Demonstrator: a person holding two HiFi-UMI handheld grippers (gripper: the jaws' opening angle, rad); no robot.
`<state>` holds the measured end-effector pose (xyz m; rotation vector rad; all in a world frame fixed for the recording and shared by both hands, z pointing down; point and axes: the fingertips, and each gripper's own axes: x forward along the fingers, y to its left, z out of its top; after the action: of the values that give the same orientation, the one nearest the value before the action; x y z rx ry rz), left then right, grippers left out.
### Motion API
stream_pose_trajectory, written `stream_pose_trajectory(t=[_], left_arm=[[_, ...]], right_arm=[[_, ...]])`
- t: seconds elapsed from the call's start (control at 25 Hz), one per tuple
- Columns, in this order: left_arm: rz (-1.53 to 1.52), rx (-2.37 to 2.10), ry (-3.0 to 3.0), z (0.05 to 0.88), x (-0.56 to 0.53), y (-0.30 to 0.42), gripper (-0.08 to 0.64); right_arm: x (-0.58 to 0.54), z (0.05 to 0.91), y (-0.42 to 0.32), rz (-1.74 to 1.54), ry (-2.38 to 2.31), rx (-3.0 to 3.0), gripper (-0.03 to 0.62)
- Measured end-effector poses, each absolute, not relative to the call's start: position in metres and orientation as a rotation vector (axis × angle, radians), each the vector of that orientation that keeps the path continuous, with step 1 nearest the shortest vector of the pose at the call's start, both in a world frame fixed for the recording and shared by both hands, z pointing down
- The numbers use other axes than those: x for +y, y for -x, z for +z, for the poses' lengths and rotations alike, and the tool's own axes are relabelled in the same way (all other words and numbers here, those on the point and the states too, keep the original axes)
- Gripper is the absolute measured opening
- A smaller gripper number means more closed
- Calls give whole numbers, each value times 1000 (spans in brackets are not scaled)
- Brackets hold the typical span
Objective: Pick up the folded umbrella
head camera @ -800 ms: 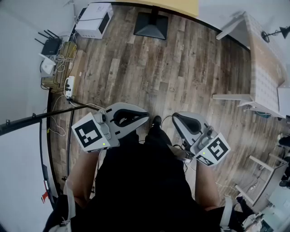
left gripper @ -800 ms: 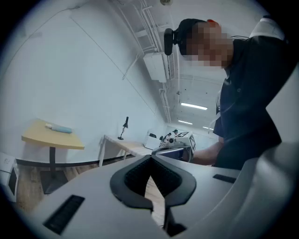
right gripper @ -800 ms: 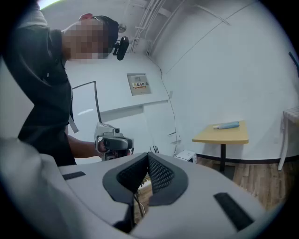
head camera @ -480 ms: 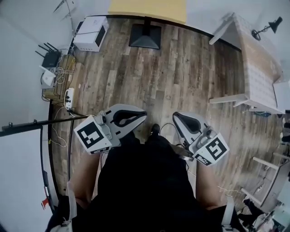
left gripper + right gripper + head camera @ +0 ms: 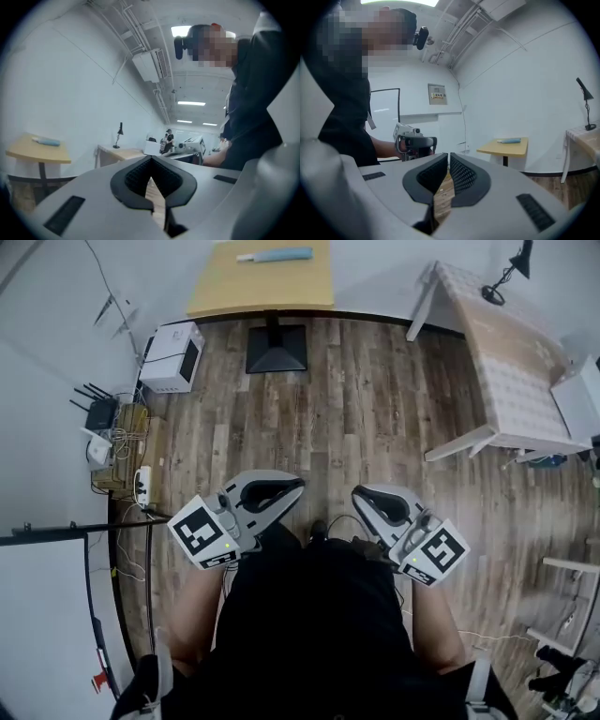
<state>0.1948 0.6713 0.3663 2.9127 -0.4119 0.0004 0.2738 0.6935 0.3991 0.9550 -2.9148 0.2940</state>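
The folded umbrella (image 5: 275,255) is a light blue stick lying on a yellow table (image 5: 239,292) by the far wall, well away from both grippers. It also shows small in the left gripper view as the umbrella (image 5: 45,140) and in the right gripper view as the umbrella (image 5: 509,140). My left gripper (image 5: 302,486) and right gripper (image 5: 356,495) are held close to my body over the wooden floor, tips facing each other. Both are shut with nothing between the jaws, as seen on the left gripper (image 5: 151,159) and the right gripper (image 5: 448,155).
A white table (image 5: 506,352) with a black lamp (image 5: 506,268) stands at the right. A white box (image 5: 172,357), a router (image 5: 98,413) and cables sit along the left wall. The yellow table's black foot (image 5: 276,348) rests on the floor. People (image 5: 167,139) stand far back.
The head view has shifted so that the far wall, the whole yellow table and the umbrella on it now show at the top. Both grippers stay shut near my body.
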Motion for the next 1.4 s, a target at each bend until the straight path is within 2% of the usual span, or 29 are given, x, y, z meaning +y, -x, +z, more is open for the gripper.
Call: stream_pose_trajectory(t=[0.12,0.48,0.84,1.16,1.4], left_arm=[[5,-349,-2912,359,681,-209,11],[49,-426,-2879,369,636,-188,11],[-71,-433,-2855,370,522,-175,11],[-146,-389,-2869,354,409,-139,11],[-166,-371,-2822,375,336,-118,11]], right_arm=[[690,406,-285,319,-925,-2910,20],[634,417,-280,345,-881,-2950,20],[528,430,-280,366,-876,-2838,20],[402,408,-240,254,-871,-2778,20],[332,405,-220,214,-967,-2753,20]])
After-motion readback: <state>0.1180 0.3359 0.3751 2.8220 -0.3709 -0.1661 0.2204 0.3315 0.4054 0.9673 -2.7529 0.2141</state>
